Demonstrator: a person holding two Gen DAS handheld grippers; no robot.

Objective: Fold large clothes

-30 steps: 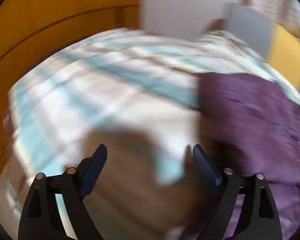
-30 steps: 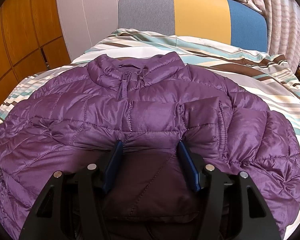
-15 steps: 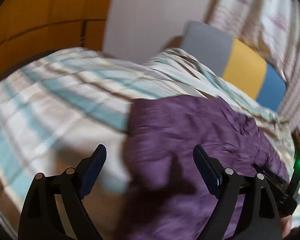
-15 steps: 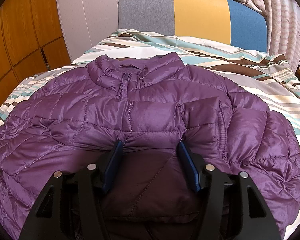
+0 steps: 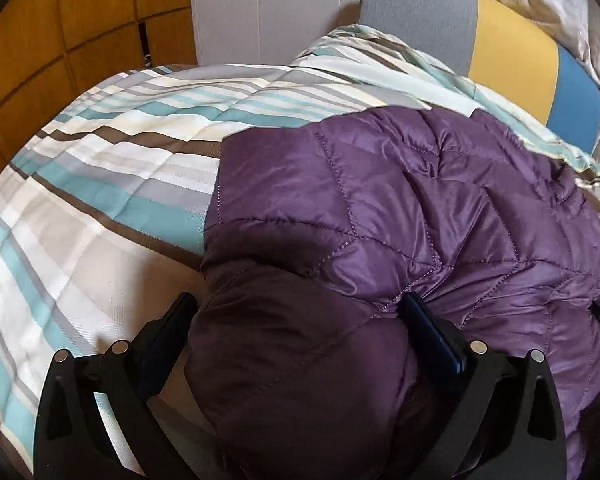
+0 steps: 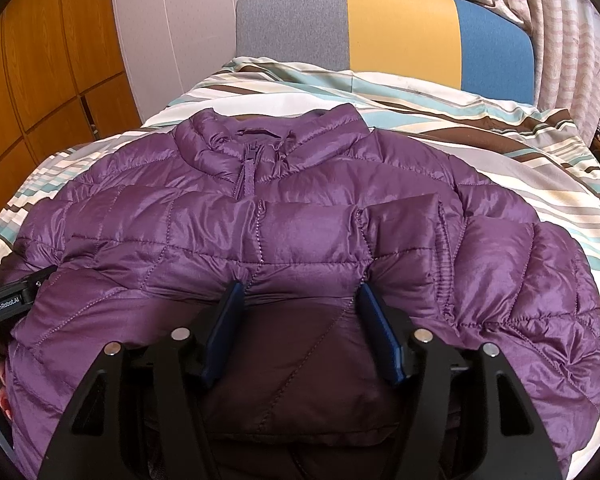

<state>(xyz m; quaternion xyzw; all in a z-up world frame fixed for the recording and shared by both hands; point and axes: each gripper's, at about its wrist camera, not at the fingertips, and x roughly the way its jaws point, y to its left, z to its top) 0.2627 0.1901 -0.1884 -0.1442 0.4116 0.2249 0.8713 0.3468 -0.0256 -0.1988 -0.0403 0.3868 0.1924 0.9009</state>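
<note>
A purple quilted puffer jacket (image 6: 300, 216) lies front up on the striped bed, collar toward the headboard, a sleeve folded across the chest. My right gripper (image 6: 300, 300) is open at the jacket's bottom hem, with bunched fabric between its spread blue pads (image 6: 224, 324). My left gripper (image 5: 300, 316) is open at the jacket's left corner (image 5: 340, 220), fingers wide on either side of a puffy fold. The left gripper's body shows at the left edge of the right wrist view (image 6: 8, 304).
The bed has a striped teal, brown and white cover (image 5: 100, 184). A grey, yellow and blue headboard (image 6: 380, 32) stands at the far end. Wooden cabinet doors (image 6: 40, 80) line the left side, and curtains (image 6: 560, 20) hang at the right.
My left gripper swung right from the bare bedcover onto the jacket's left corner, and now straddles its fabric. The right gripper and the jacket stayed still.
</note>
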